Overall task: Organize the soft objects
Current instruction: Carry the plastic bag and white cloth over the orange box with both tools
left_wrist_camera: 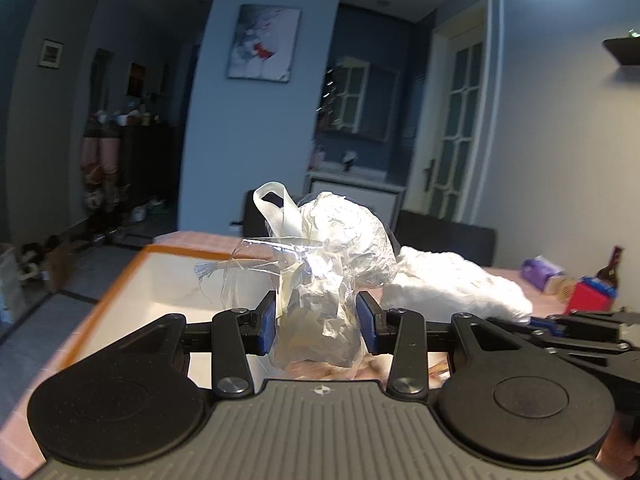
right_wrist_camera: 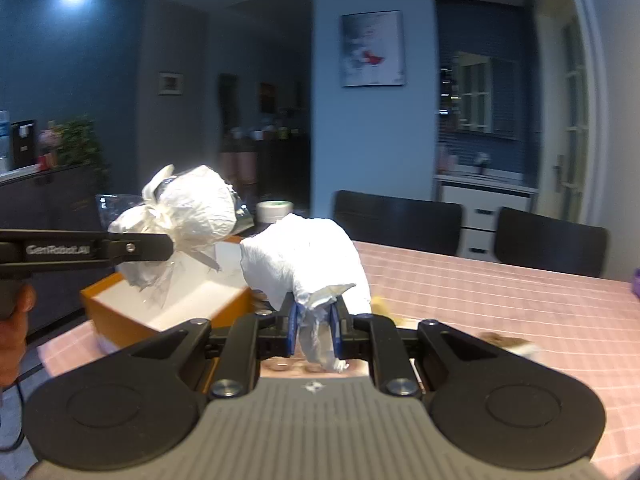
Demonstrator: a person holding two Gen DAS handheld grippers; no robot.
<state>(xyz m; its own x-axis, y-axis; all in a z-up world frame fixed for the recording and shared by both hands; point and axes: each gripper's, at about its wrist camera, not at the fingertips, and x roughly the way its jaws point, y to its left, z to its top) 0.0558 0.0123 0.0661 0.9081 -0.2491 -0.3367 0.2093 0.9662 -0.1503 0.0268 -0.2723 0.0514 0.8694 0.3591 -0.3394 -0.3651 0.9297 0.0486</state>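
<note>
The left hand-held gripper (left_wrist_camera: 316, 322) is clamped on a crumpled clear plastic bundle (left_wrist_camera: 320, 264), held up over the orange-rimmed white box (left_wrist_camera: 132, 280) at the left of the pink checked bench (right_wrist_camera: 500, 304). To its right, the right hand-held gripper (right_wrist_camera: 315, 332) is clamped on a white fluffy wad (right_wrist_camera: 304, 264), lifted just beside the box's near right corner.

Crinkled clear plastic bag (left_wrist_camera: 320, 276) stuffed with white paper, held above orange box (right_wrist_camera: 168, 312). White cloth bundle (right_wrist_camera: 304, 264), rumpled, raised just beside the box.
</note>
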